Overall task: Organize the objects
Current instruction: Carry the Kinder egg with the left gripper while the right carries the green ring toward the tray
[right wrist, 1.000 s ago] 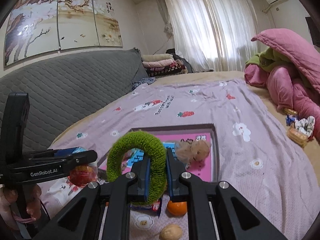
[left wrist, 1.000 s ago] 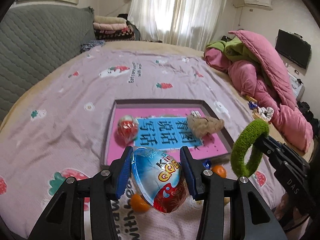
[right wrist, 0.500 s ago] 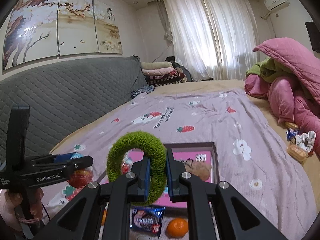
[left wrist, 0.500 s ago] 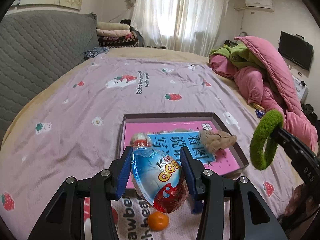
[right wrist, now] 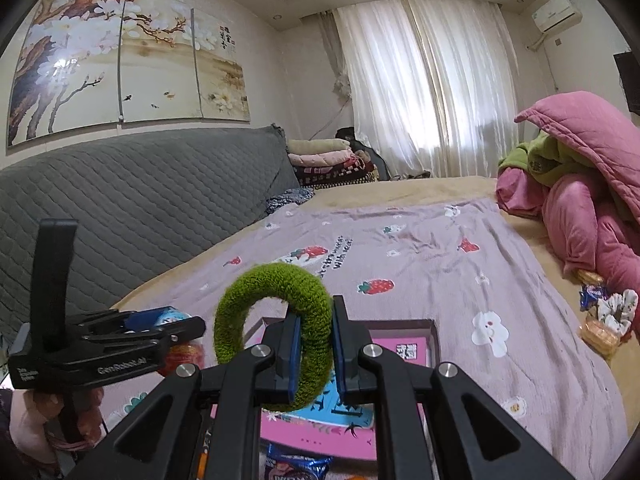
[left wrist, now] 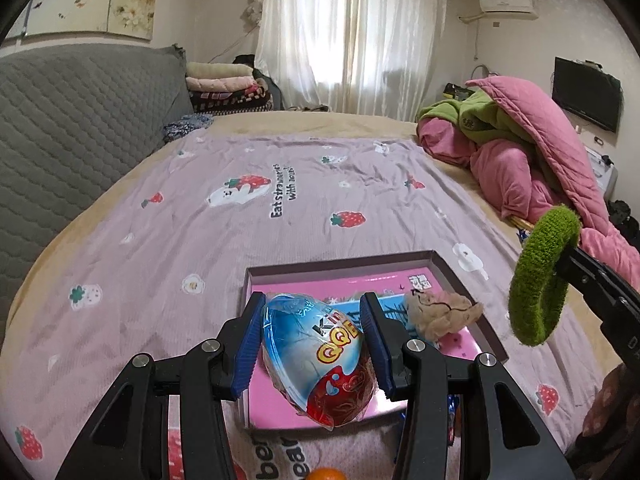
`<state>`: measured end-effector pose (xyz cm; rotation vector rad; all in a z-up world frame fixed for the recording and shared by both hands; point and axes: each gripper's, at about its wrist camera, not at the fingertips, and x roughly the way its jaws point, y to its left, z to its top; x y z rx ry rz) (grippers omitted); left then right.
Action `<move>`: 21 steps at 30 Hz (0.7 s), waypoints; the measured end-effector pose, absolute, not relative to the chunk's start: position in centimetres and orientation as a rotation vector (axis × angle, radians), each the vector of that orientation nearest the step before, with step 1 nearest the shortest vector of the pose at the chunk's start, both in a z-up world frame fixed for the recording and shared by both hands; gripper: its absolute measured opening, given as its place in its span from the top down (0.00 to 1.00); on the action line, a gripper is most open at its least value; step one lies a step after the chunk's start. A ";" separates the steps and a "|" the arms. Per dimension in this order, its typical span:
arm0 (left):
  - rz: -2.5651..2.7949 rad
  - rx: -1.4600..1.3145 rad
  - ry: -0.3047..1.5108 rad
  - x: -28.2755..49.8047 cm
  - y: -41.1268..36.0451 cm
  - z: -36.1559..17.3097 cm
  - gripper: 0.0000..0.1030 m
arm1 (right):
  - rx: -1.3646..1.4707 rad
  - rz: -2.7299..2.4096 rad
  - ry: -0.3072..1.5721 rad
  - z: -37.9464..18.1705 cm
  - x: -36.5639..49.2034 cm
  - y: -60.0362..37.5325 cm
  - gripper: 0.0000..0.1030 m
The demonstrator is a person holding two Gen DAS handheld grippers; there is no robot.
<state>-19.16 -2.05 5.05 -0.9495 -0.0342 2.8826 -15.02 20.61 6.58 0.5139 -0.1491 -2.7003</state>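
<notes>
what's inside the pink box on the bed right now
A beige scrunchie lies inside the pink box, by its right wall. The egg-shaped candy in the left gripper hides much of the floor.

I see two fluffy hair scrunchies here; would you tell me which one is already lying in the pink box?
The beige scrunchie: it lies inside the pink box near its right wall. The green scrunchie is held above the bed in the right gripper.

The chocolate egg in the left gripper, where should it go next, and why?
Probably down into the pink tray. The left gripper holds the egg clamped just above the tray's near end, where a beige scrunchie already lies, so lowering it comes first.
</notes>
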 end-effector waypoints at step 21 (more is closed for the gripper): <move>2.906 -0.957 -0.010 -23.0 -2.0 2.9 0.52 | 0.566 -2.722 -0.115 4.6 -19.0 19.9 0.87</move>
